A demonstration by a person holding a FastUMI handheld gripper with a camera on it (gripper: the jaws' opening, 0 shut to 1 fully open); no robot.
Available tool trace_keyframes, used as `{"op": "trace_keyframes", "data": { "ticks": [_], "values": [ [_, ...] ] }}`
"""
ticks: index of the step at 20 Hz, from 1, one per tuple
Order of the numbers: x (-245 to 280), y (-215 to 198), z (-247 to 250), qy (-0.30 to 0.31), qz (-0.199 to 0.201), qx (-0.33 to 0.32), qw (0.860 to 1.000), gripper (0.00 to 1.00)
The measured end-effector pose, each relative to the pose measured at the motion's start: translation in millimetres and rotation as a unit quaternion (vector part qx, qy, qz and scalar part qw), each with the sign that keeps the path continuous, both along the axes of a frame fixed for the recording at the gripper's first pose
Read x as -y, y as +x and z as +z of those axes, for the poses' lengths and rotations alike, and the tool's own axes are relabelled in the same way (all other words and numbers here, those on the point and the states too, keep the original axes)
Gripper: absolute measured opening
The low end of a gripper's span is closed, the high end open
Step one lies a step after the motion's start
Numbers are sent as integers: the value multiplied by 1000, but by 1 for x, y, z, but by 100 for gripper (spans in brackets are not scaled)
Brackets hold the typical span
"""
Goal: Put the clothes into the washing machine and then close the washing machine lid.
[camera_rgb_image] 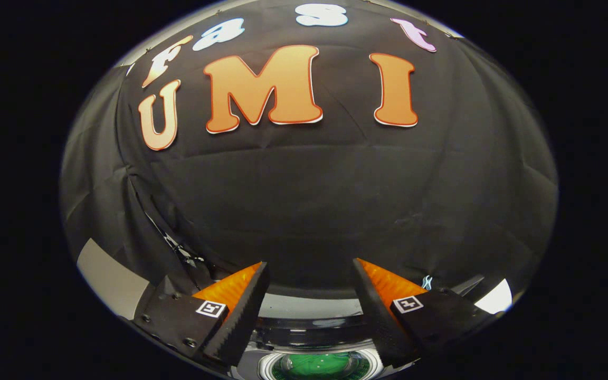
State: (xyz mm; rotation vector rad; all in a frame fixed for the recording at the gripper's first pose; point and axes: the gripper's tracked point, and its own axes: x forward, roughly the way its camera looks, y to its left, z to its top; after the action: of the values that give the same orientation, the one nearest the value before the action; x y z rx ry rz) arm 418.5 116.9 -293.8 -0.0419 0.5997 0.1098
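The gripper (312, 272) is seen from just behind its two fingers, which are spread wide apart with nothing held between them. Each finger carries a small square marker near its base. To the left of the left finger, a pale grey strip (108, 277), perhaps the table edge, is seen low down against the dark cloth wall (314, 200). Between the fingers and below their tips, the washing machine (312, 306) is seen from above: a light grey top band, then a dark glossy rim, then a round opening (319, 365) ringed in white with green inside it. Whether the green is clothing or part of the drum cannot be told. The lid cannot be made out clearly. Just right of the right finger's tip, a small pale blue scrap (427, 282) is seen, and further right a bright white patch (495, 298). The wall stands beyond the fingers.
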Motion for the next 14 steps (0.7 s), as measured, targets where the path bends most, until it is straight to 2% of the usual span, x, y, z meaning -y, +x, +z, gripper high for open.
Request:
{"op": "trace_keyframes", "data": {
  "ticks": [4,5,14],
  "values": [
    [4,3,-21,-5,-16,-14,1000,99],
    [5,8,-16,-12,-18,4,1000,99],
    [8,-21,-13,-11,-3,-2,1000,98]
  ]
}}
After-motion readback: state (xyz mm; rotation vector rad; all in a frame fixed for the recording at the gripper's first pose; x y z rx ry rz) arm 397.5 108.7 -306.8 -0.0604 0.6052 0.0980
